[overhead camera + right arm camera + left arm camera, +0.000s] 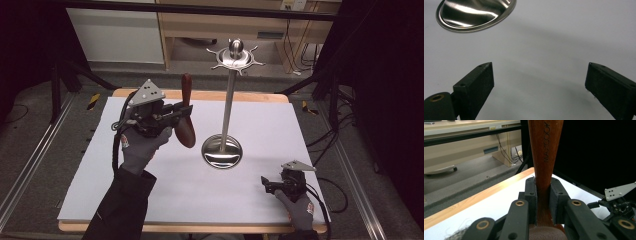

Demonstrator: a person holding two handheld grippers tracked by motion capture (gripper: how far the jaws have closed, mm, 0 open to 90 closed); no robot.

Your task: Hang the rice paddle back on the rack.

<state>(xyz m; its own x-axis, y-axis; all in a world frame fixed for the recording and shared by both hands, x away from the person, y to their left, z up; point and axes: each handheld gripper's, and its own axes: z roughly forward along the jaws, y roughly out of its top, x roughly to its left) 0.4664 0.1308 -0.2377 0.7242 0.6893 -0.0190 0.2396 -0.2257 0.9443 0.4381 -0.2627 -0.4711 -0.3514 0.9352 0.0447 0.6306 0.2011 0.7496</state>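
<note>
**Wooden utensil clamped above the table**

Nearest, the right gripper (268, 185) is rested low on the white table cover (165, 200), its jaws spread wide and empty. Farther off, a wooden utensil (187, 112) is held upright, clamped at its handle by the left gripper (184, 112). Beyond, the steel stand (229, 100) is seen.

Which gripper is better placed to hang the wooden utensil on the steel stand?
Left. The left gripper already clamps the wooden utensil beside the stand; the right gripper rests open, empty.
</note>
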